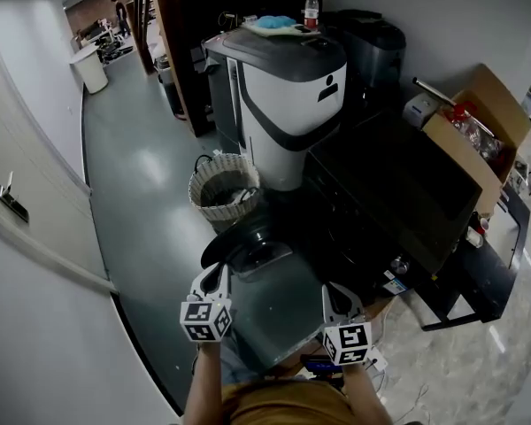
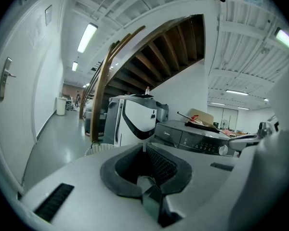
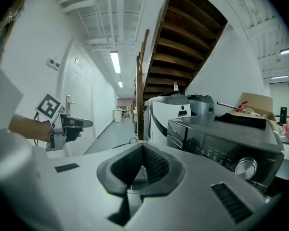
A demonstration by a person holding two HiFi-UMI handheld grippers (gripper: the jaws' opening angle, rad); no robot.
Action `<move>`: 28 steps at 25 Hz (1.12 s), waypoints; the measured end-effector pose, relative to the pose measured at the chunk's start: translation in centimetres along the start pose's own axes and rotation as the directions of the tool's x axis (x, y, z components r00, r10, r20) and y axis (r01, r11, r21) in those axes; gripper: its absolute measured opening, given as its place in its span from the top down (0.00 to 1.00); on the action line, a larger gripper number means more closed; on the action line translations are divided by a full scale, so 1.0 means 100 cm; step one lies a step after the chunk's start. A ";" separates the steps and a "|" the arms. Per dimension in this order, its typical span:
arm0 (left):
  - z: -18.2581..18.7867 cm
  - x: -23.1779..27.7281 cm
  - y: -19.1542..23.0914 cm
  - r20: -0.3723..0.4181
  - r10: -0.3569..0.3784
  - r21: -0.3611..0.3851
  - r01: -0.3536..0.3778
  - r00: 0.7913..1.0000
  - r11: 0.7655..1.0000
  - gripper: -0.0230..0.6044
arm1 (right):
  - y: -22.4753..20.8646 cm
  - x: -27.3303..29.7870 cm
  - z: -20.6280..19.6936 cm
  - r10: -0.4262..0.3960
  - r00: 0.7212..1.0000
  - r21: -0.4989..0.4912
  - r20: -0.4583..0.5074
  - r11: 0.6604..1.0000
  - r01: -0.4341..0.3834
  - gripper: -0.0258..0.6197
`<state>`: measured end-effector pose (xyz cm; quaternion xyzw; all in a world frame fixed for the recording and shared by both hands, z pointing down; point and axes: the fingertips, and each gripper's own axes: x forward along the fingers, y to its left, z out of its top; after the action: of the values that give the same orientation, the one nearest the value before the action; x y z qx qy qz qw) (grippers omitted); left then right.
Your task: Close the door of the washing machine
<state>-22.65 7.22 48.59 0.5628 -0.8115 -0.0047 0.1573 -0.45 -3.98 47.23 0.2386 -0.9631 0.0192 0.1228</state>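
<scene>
The dark front-loading washing machine point(image 1: 398, 193) stands at the right, its control panel and knob point(image 3: 247, 167) facing me. Its round door point(image 1: 248, 248) hangs open, swung out over the floor just ahead of my grippers. My left gripper point(image 1: 214, 278) is shut and empty, a short way in front of the door's near edge. My right gripper point(image 1: 336, 296) hovers beside it, jaws together and holding nothing. In the left gripper view the closed jaw tips point(image 2: 144, 148) point toward the machine point(image 2: 197, 138). The right gripper's jaws point(image 3: 142, 146) hide most of the door.
A wicker basket point(image 1: 226, 189) sits on the floor beyond the open door. Behind it stands a white and grey appliance point(image 1: 288, 104) with a bottle point(image 1: 311, 9) on top. An open cardboard box point(image 1: 478, 131) rests at the right. A white wall with a door handle point(image 1: 7, 197) runs along the left.
</scene>
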 end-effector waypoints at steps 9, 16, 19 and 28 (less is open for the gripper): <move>-0.014 0.030 0.048 -0.063 0.009 -0.013 -0.010 0.998 1.000 0.84 | 0.023 0.048 -0.004 0.029 0.999 -0.009 -0.039 1.000 -0.029 0.94; -0.030 0.069 0.085 -0.128 -0.024 -0.013 0.022 0.991 1.000 0.81 | 0.036 0.089 -0.024 0.031 0.994 -0.014 -0.109 0.999 -0.033 0.94; -0.037 0.088 0.100 -0.152 -0.041 -0.021 0.039 0.987 0.999 0.80 | 0.038 0.106 -0.028 0.025 0.992 -0.014 -0.127 1.000 -0.027 0.94; -0.070 0.135 0.132 -0.248 -0.100 -0.009 0.101 0.964 0.995 0.80 | 0.042 0.139 -0.049 -0.003 0.981 -0.003 -0.194 1.000 0.003 0.94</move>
<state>-37.12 0.83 61.05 0.5995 -0.7561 0.0593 0.2558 -13.20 -6.14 55.45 0.2368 -0.9462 0.0407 0.2165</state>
